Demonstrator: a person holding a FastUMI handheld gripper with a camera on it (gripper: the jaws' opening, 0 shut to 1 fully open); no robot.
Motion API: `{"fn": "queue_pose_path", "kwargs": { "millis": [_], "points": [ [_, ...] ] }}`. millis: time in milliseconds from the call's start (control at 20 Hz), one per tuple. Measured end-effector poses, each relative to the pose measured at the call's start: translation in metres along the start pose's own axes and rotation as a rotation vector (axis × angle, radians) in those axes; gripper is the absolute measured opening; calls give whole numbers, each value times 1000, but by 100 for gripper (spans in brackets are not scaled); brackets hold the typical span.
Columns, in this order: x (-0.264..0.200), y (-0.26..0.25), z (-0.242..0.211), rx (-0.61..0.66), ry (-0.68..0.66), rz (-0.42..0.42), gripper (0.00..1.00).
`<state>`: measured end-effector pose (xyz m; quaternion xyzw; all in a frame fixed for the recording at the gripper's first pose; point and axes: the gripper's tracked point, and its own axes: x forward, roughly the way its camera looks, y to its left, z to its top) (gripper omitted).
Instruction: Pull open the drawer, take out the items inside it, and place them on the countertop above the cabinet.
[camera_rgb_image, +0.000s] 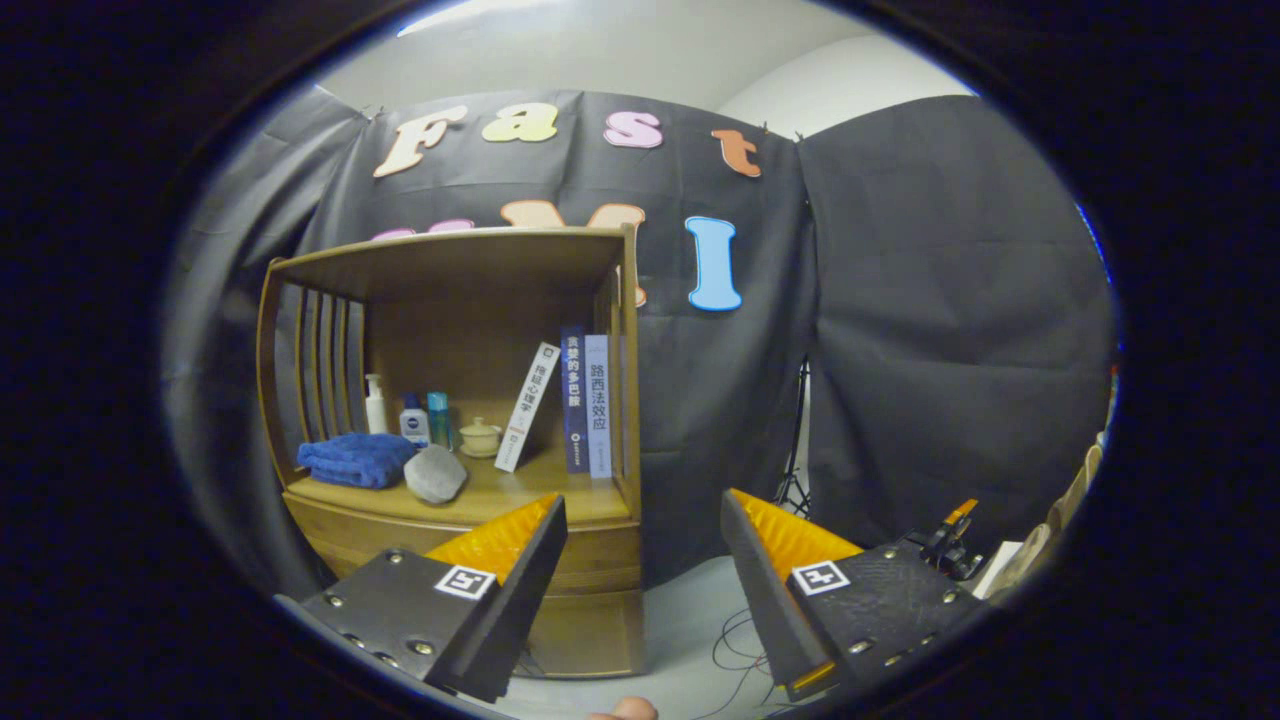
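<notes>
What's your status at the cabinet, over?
Gripper open, holding nothing, short of the cabinet. Drawer looks shut, not yet pulled. Blue towel and grey stone-like lump already on the countertop. Nothing in the way.

A recording booth staged as a home: black cloth walls (950, 300) beyond the gripper, a wooden cabinet (450, 420) with books (585, 400), toiletries (405, 415), and a folded towel (355, 460) ahead.

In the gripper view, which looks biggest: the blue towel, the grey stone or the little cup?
1. Blue towel
2. Grey stone, though it sits nearer, so the gap is unsure
3. Little cup
The hand-held gripper is open, short of the cabinet.
</notes>
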<state>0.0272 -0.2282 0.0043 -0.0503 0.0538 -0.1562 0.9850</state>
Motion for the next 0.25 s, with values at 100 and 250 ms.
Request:
{"fn": "queue_pose_path", "kwargs": {
  "millis": [100,250],
  "points": [
    [1,-12,-7,-5,-2,10,92],
    [3,-24,-19,-14,-11,27,92]
  ]
}}
